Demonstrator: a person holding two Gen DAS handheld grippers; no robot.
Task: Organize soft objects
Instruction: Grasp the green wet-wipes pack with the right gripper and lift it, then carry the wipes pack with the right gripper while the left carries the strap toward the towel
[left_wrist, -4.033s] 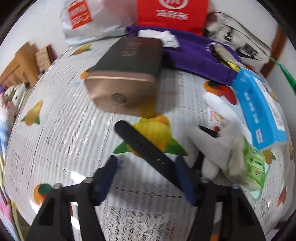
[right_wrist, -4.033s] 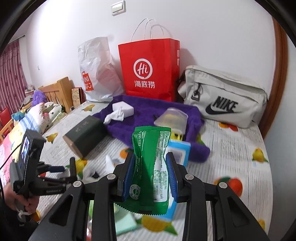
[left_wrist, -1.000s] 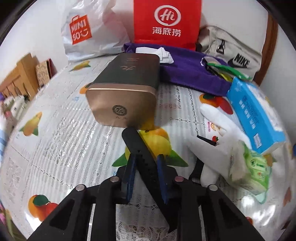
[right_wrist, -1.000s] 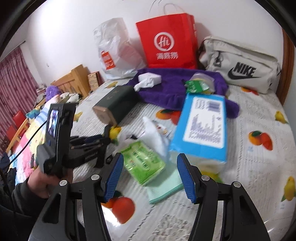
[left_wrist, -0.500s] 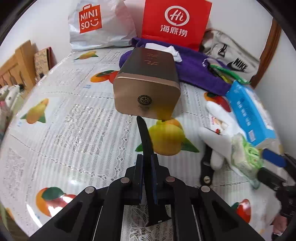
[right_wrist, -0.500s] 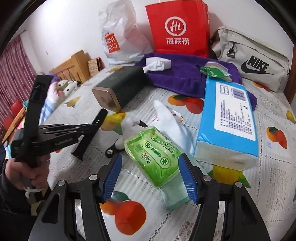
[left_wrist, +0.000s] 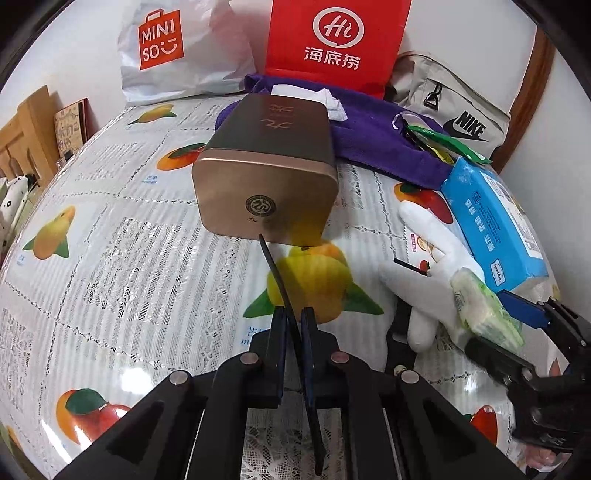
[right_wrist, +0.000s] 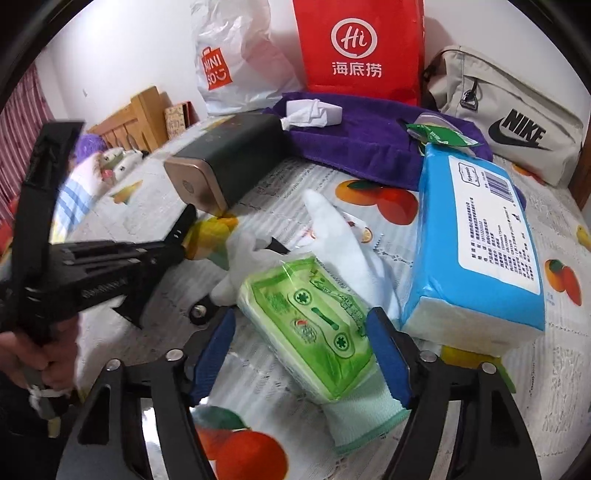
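Left tool (left_wrist: 293, 328) pinches black strap (left_wrist: 275, 269), seemingly touching tin (left_wrist: 266, 173).

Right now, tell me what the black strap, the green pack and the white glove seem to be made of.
Black strap: looks like matte rubber or silicone; it curves where it sticks out of the left gripper.
Green pack: glossy plastic film, glare on its wrinkled wrap; probably tissues inside.
White glove: soft knit fabric, matte, limp fingers, with a pale green cuff.

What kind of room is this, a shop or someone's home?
Most likely a home. A table with a fruit-print cover holds everyday clutter: shopping bags, a sling bag, a tissue pack. Wooden furniture and a curtain stand behind.
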